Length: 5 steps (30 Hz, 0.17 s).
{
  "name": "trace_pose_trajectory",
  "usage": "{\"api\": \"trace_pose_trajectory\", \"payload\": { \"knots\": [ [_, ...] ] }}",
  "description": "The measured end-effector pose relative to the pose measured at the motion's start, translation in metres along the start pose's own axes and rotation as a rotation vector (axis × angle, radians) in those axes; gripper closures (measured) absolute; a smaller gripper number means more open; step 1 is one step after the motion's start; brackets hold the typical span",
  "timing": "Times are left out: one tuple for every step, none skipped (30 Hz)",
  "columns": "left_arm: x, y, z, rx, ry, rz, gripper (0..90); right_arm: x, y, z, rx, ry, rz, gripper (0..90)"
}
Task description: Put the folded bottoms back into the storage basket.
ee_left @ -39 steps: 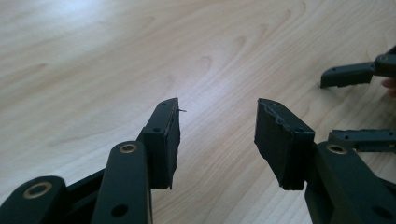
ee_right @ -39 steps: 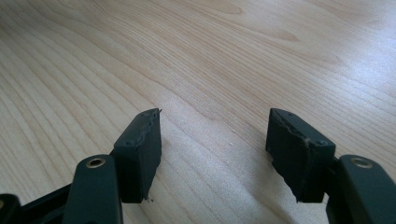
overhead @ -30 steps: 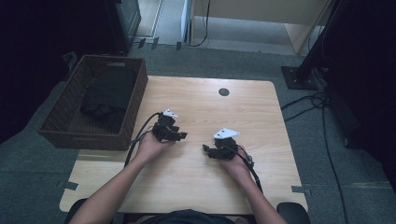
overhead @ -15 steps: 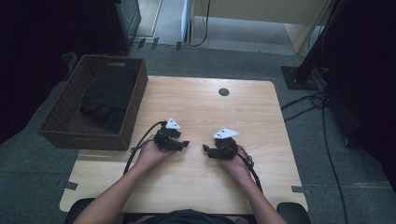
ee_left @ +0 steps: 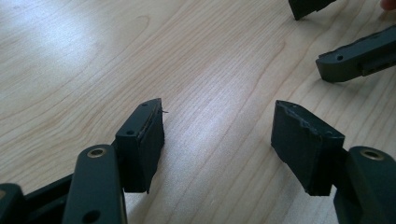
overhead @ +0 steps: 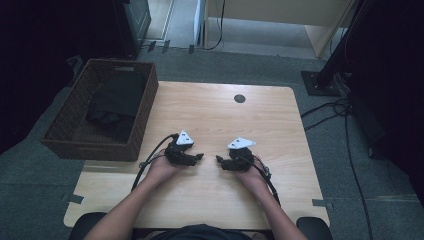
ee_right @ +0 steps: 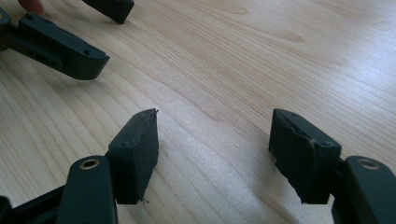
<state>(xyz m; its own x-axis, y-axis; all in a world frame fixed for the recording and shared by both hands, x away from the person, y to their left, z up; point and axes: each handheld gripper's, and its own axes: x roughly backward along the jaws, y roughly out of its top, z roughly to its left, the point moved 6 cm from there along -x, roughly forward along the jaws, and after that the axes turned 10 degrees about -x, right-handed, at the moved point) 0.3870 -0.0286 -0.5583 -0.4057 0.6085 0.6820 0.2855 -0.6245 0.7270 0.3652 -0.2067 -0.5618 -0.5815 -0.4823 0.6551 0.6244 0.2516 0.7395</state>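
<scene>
Wooden counter (overhead: 210, 115), mostly bare. Wicker basket (overhead: 90, 150) sits on the counter's left end and is the landmark here. The black cloth (overhead: 115, 102) lies folded inside the basket, toward its far side, apart from both claws.

Left claw (overhead: 199, 157) is right of the basket's near corner, low over the counter, spread; its jaws have just been opening, nothing between them. Right claw (overhead: 219, 159) is farther right of the basket, also spread and empty, tips facing the left claw's, close but not touching. Small dark round hole (overhead: 239, 98) sits in the counter, well right of the basket and beyond the claws.

Step in hand looks like a rest pose with the cloth stowed, or the start of a reach for it; can't tell which.

If reaching:
- Keep both claws spread.
- Lift clear of the basket rim before going in.
- Come down on the cloth's top fold, not the wicker wall.
- Pinch a thick fold so it doesn't slip.
- Keep the cables off the rim.
</scene>
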Motion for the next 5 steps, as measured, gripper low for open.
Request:
{"api": "trace_pose_trajectory", "payload": {
  "knots": [
    [-0.0002,0.0001,0.0000,0.003,-0.002,-0.004,33.3,-0.0001,0.0000,0.0003,-0.001,0.002,0.000,32.7],
    [-0.0001,0.0001,0.0002,0.004,-0.005,-0.005,33.0,-0.0003,0.0001,0.0003,0.000,0.002,-0.001,32.6],
    [-0.0001,0.0001,0.0002,0.006,-0.006,-0.006,32.8,-0.0003,0.0001,0.0003,0.001,0.002,-0.001,32.5],
    [0.0000,0.0000,0.0001,0.003,-0.005,-0.004,32.8,-0.0003,0.0001,0.0004,0.001,0.002,-0.001,32.1],
    [0.0000,0.0000,0.0001,0.003,-0.005,-0.004,32.6,-0.0004,0.0000,0.0007,0.001,0.003,0.001,32.1]
  ]
}}
